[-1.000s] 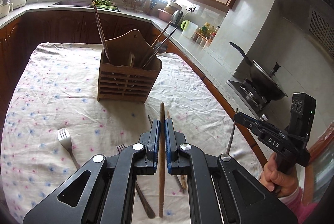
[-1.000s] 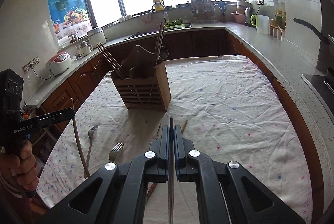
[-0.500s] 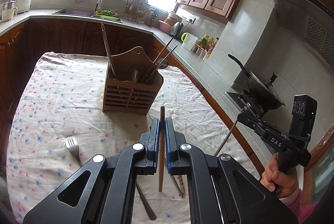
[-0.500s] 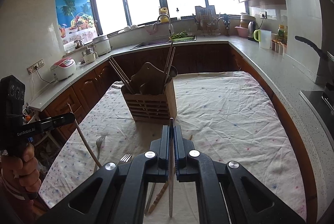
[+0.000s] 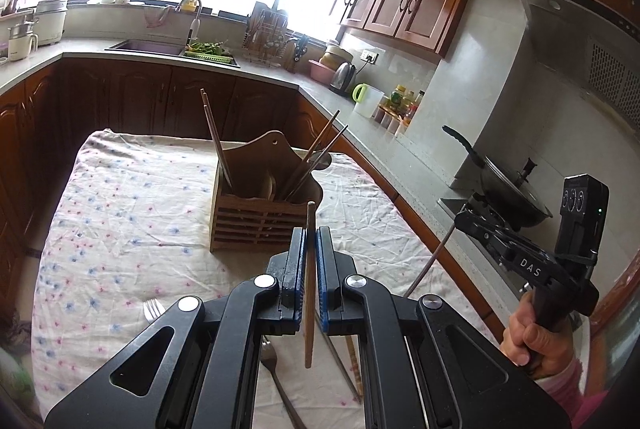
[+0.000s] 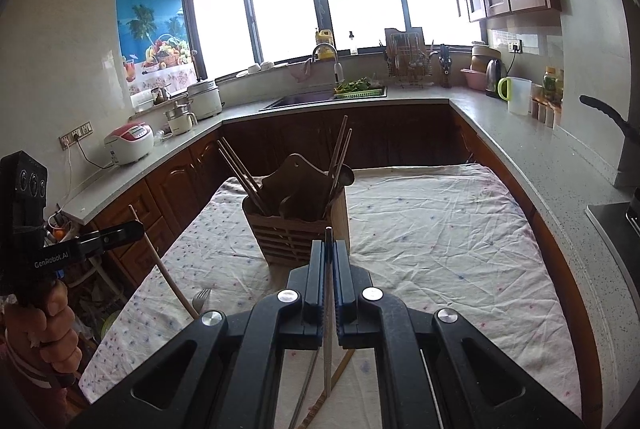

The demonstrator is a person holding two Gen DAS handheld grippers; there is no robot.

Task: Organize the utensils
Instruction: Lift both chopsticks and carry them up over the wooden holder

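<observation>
A slatted wooden utensil holder (image 5: 260, 217) (image 6: 296, 229) stands mid-table on the flowered cloth (image 5: 120, 213), with several chopsticks and a spoon in it. My left gripper (image 5: 309, 233) is shut on a brown wooden chopstick (image 5: 308, 309), held in the air short of the holder. My right gripper (image 6: 329, 245) is shut on a thin grey metal chopstick (image 6: 328, 349), also raised. Each gripper shows in the other's view: the right gripper (image 5: 468, 219) to the right, the left gripper (image 6: 132, 227) to the left. A fork (image 5: 152, 309), a second fork (image 5: 276, 369) and loose chopsticks (image 5: 354, 361) lie on the cloth below.
Dark wooden cabinets and a grey counter (image 6: 520, 149) wrap round the table on three sides. A wok (image 5: 512, 189) sits on the stove at right. The sink (image 6: 304, 101), a kettle (image 6: 494, 69) and a rice cooker (image 6: 130, 143) stand on the counter.
Both grippers have risen, each still shut on its chopstick. The sticks' lower ends now hang higher over the cloth, and the views have tilted up toward the windows.
</observation>
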